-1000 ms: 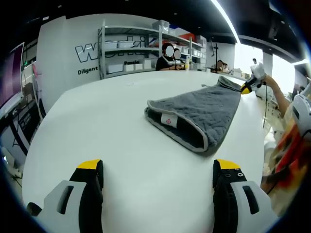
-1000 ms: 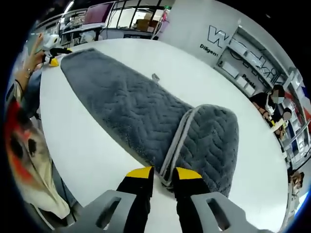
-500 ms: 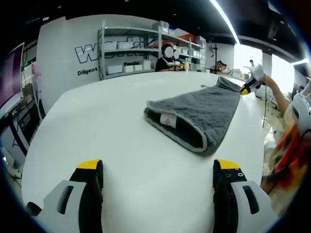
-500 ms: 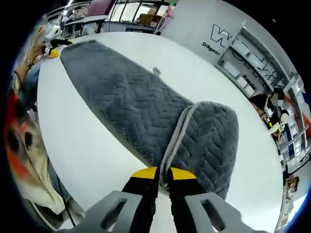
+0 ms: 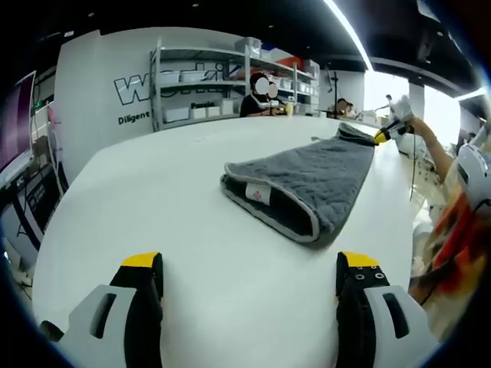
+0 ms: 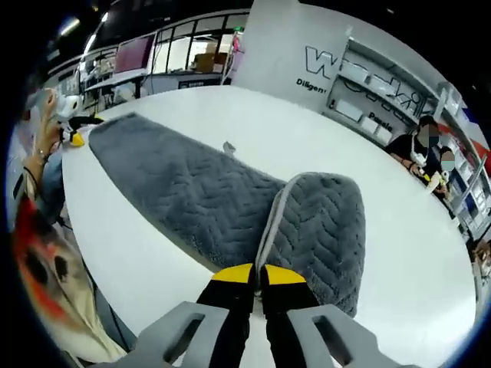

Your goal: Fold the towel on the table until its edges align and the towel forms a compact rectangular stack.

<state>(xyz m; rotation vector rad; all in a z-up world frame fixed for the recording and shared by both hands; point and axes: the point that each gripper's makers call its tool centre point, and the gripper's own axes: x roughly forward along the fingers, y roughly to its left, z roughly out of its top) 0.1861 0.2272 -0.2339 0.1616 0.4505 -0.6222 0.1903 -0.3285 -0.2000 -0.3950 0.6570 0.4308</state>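
A grey quilted towel (image 5: 314, 172) with pale trim lies on the white table (image 5: 153, 192), its near end folded over and showing a small white label (image 5: 258, 192). My left gripper (image 5: 250, 264) hangs open above bare table, short of that fold. In the right gripper view the towel (image 6: 192, 192) stretches away to the left, with a doubled flap (image 6: 322, 230) close to the camera. My right gripper (image 6: 257, 274) is shut on the flap's trimmed edge. A hand holds another yellow-tipped gripper (image 5: 386, 132) (image 6: 75, 138) at the towel's far end.
A person in orange-patterned clothes (image 5: 460, 222) (image 6: 38, 268) stands at the table's edge beside the towel. Metal shelving (image 5: 199, 84) with boxes and a seated person (image 5: 257, 96) are beyond the far side. Bare tabletop (image 6: 414, 253) spreads right of the flap.
The right gripper's jaws have drawn closer together on the towel's trimmed edge. Both cameras have shifted a little. The left gripper stays open and the fold looks the same.
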